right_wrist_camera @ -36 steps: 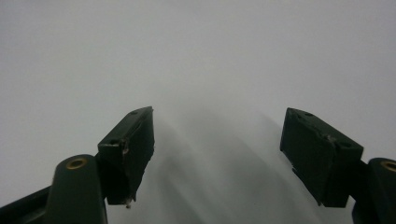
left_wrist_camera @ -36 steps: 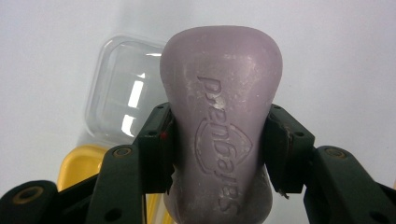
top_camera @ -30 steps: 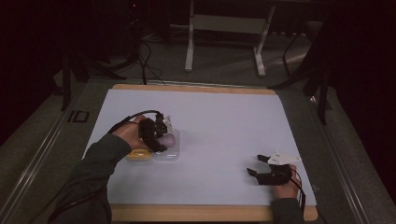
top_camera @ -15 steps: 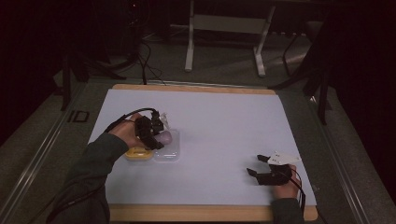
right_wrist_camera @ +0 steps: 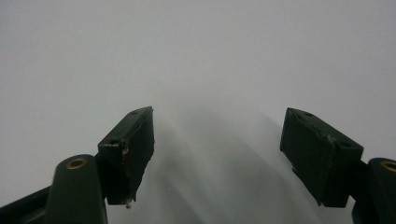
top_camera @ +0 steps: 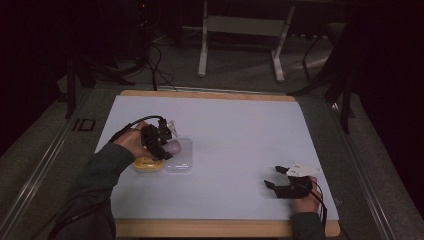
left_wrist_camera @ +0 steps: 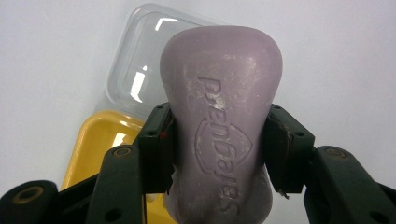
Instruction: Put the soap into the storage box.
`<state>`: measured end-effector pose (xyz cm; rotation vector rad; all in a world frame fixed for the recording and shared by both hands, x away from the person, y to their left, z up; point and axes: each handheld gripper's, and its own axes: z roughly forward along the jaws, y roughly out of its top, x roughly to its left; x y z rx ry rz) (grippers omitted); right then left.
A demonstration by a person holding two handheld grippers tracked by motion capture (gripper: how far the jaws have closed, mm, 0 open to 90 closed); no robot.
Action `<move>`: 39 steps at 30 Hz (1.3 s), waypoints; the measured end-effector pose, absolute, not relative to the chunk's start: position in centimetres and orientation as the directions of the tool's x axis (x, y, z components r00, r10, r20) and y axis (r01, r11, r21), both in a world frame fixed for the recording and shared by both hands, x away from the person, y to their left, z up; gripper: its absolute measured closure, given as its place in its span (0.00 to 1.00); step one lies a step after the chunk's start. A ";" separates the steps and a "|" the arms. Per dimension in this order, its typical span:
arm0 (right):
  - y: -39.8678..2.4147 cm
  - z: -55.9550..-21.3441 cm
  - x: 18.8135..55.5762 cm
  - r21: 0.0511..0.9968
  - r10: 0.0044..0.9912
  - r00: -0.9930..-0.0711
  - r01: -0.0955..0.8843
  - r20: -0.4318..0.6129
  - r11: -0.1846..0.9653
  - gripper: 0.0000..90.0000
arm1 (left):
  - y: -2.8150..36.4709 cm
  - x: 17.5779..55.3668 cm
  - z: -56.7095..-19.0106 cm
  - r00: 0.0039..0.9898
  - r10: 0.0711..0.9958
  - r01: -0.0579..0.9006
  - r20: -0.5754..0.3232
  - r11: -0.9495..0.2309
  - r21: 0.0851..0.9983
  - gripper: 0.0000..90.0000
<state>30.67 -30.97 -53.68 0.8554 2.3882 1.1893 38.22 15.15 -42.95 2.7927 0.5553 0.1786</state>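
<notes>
Left gripper (left_wrist_camera: 217,154) pinches a purple soap bar (left_wrist_camera: 222,116) at its narrow waist, embossed lettering readable in the left gripper view, just above the yellow tray (left_wrist_camera: 100,140) and clear lid (left_wrist_camera: 135,70) beyond it, while the right gripper (top_camera: 278,177), jaws spread, sits well apart on the white table (top_camera: 240,130).

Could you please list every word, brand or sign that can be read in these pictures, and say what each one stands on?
"Sengaja" (my best reading; the view shows it upside down): embossed above a shield-like outline on the purple soap bar, which the left tool clamps.
"ID"-like mark: on the dark floor strip left of the table, too small to be sure.
The yellow tray and clear lid carry no readable text.
</notes>
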 end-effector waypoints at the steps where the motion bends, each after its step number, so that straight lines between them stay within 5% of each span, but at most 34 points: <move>1: -31.0 -53.7 30.7 0.804 0.647 -0.762 0.364 -0.033 0.469 0.29 | 15.3 38.2 -43.0 0.918 0.392 0.356 0.067 -0.884 0.302 0.55; 18: -30.9 -53.7 30.7 0.803 0.648 -0.761 0.365 -0.034 0.471 0.29 | 17.0 38.8 -44.3 0.875 0.481 0.450 0.062 -0.853 0.265 0.55; 39: -30.8 -53.7 30.7 0.799 0.645 -0.763 0.360 -0.045 0.482 0.28 | 20.1 40.2 -46.7 0.703 0.711 0.694 -0.028 -0.677 0.244 0.55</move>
